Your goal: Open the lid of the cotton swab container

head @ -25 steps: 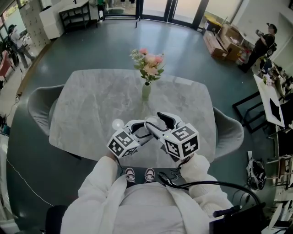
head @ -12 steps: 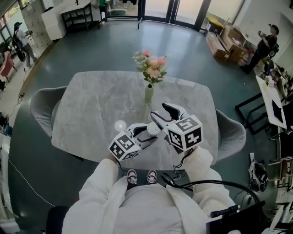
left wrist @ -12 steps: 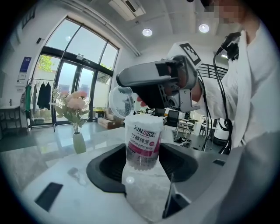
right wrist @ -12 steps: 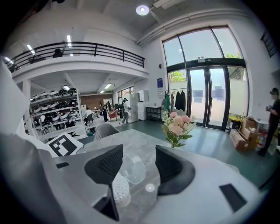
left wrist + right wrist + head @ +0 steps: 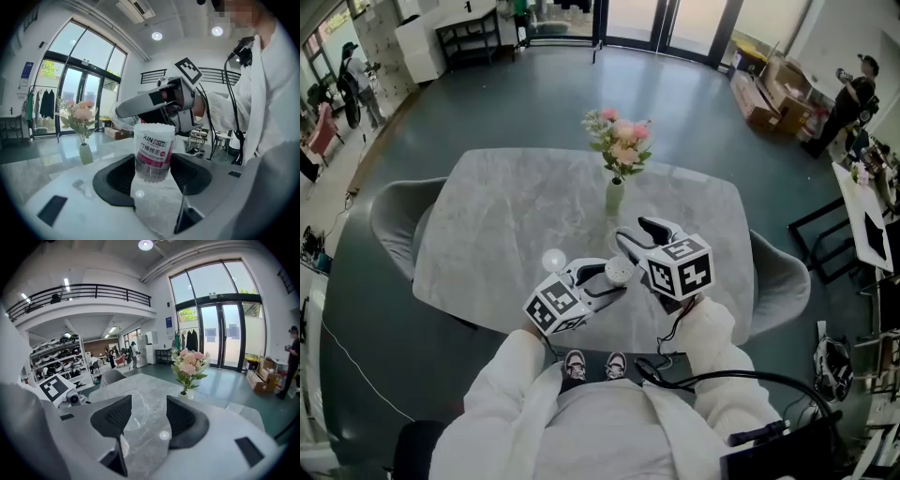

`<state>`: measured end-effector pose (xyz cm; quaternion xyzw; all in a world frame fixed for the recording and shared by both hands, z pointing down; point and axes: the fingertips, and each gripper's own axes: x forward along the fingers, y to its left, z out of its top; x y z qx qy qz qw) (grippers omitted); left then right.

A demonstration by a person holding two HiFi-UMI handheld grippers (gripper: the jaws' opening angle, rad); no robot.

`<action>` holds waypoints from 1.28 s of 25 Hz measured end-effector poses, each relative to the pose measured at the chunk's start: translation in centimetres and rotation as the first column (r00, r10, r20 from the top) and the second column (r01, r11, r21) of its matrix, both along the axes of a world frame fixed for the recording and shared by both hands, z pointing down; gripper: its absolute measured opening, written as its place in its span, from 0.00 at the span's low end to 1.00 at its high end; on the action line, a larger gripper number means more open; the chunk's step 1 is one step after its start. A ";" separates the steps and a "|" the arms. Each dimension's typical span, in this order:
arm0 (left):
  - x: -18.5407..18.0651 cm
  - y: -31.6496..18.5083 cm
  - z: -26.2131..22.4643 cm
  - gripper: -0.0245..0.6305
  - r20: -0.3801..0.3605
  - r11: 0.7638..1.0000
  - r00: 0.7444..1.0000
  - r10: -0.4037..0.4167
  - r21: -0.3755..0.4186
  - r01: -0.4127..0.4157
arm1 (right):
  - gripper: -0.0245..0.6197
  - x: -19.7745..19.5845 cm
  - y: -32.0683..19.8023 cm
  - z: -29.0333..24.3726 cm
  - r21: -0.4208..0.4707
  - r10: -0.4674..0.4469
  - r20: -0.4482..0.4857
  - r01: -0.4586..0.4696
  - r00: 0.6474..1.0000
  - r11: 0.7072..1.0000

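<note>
2 grippers, 1 target. Got cotton swab container (image 5: 153, 152) clamped upright in left gripper (image 5: 152, 177), jaws spread wide and pressing its lower wall from both sides, over near part of surface (image 5: 487, 216). Long axis vertical, top end up and clear of the jaws, so reachable from above.

Right gripper (image 5: 149, 414) just to the right and far side of container in head view: near, not touching. Jaws apart, nothing pinched. Aimed out across surface, not at container, with container absent from right gripper view. Needs a swing left and down onto the top for any lid work. Only free hand, and the nearer one to that top.

Look of container: clear round tub, packed to the brim with white swab heads, pink-and-white printed label band round the middle. Reading top as bare swab tips; can't rule out a clear lid on it.

1 small clear round piece (image 5: 553, 260) flat on surface, left of container, also visible between right jaws' line of sight. Probably the lid, already off. Judgement only.
</note>
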<state>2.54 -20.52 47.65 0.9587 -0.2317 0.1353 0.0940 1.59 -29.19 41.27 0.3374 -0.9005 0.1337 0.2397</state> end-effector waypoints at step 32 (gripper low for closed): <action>-2.2 -2.2 0.0 0.40 0.021 0.984 0.985 -0.170 -0.049 0.171 | 0.35 2.8 1.2 -0.6 -0.001 0.112 0.087 -0.112 0.990 0.994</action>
